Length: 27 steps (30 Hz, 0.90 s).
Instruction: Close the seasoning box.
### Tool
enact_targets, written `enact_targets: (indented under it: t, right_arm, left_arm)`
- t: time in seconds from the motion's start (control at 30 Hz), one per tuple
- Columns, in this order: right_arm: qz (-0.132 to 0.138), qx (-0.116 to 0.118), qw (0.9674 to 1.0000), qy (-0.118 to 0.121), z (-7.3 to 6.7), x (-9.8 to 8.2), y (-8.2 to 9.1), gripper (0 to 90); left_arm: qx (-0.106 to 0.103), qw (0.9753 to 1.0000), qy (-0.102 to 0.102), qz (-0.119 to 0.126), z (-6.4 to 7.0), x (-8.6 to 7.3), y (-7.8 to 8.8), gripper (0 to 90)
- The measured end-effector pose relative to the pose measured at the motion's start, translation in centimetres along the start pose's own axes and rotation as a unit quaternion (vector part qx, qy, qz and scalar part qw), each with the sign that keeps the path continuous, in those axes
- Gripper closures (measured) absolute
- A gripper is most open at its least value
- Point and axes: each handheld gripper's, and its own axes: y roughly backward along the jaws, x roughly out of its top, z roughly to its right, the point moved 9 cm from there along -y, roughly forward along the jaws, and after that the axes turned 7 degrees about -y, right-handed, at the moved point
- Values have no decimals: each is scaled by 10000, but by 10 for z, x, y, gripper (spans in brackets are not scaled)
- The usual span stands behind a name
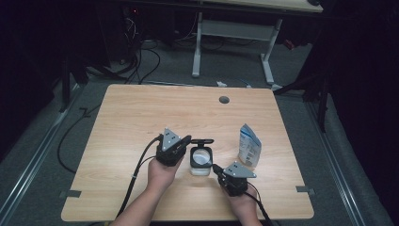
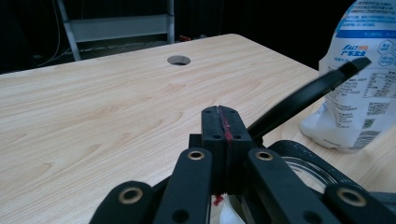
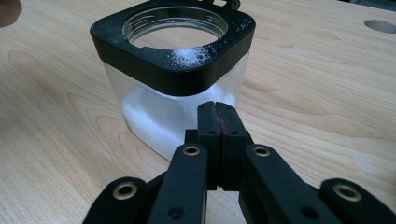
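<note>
**Jar filled and open, lid not yet closed**

The left gripper (image 1: pixel 184 142) has its fingers (image 2: pixel 219 122) pressed flat together with nothing between them, and they sit just beside the far-left rim of the square clear plastic jar with the thick black collar (image 1: pixel 201 160). In the left gripper view the jar's round black hinged lid (image 2: pixel 306 95) rises at a slant just past the fingertips, swung up and open. The right gripper (image 1: pixel 217 168) is likewise closed on nothing; its fingers (image 3: pixel 219 122) point at the near wall of the jar, close to it, though whether they touch the plastic I cannot tell.

The jar stands upright near the middle of the light wooden worktop (image 1: pixel 141 117), between the two hands. Its lower part holds a bed of white powder or fine grains (image 3: pixel 154 119), and a dusting of the same white stuff (image 3: pixel 191 56) lies on the black collar (a sign, I would judge, that the pouring is over). To the right of the jar, well clear of both hands, stands a white and blue printed pouch (image 1: pixel 249 144), upright and let go.

So the filling looks done and the pouch set aside. What seems left is to tip the raised lid down onto the mouth and press it shut, with one hand steadying the jar; the spilled grains on the collar may keep the lid from seating cleanly
</note>
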Motion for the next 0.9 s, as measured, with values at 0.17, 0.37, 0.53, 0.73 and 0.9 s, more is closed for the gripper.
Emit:
enact_targets:
  t: [0.17, 0.37, 0.53, 0.73, 0.9]
  right_arm:
    - [7, 5, 10000, 1, 0, 1, 0, 897]
    - [12, -13, 10000, 15, 2, 1, 2, 896]
    - [9, -65, 10000, -5, 6, 0, 5, 894]
    - [-11, -135, 9999, -33, 14, -4, 10, 883]
    - [-34, -240, 9997, -74, 23, -9, 18, 875]
  left_arm:
    - [-33, 10000, -62, -38, 5, -5, 3, 897]
    - [22, 9999, -82, -56, 3, -12, 9, 875]
    - [35, 9998, -118, -133, 1, -20, 12, 858]
    - [103, 9995, -173, -244, -7, -34, 19, 836]
    - [180, 9991, -169, -353, -17, -50, 29, 823]
